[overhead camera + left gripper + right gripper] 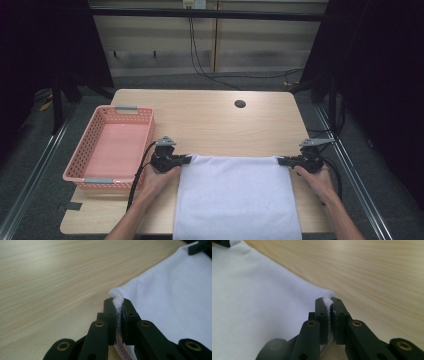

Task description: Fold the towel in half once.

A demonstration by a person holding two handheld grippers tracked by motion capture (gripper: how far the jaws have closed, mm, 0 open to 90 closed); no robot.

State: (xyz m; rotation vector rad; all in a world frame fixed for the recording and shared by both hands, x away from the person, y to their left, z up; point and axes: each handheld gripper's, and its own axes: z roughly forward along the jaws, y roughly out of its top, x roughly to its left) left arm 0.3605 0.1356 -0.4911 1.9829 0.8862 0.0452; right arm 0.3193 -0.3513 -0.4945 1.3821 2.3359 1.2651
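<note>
Lying on the wooden tabletop (pixel 210 120), a white cloth (pixel 235 195) overhangs its near edge; left gripper (pixel 186 159) and right gripper (pixel 281 161) each pinch a far corner, pointing inward.

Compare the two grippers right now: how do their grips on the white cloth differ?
The left gripper pinches the white cloth at its far left corner, beside the pink basket; the right gripper pinches its far right corner, near the table edge. Both are shut on cloth, facing inward.

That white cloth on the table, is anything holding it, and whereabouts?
Yes. The left gripper pinches the white cloth at its far left corner, and the right gripper pinches its far right corner.
</note>
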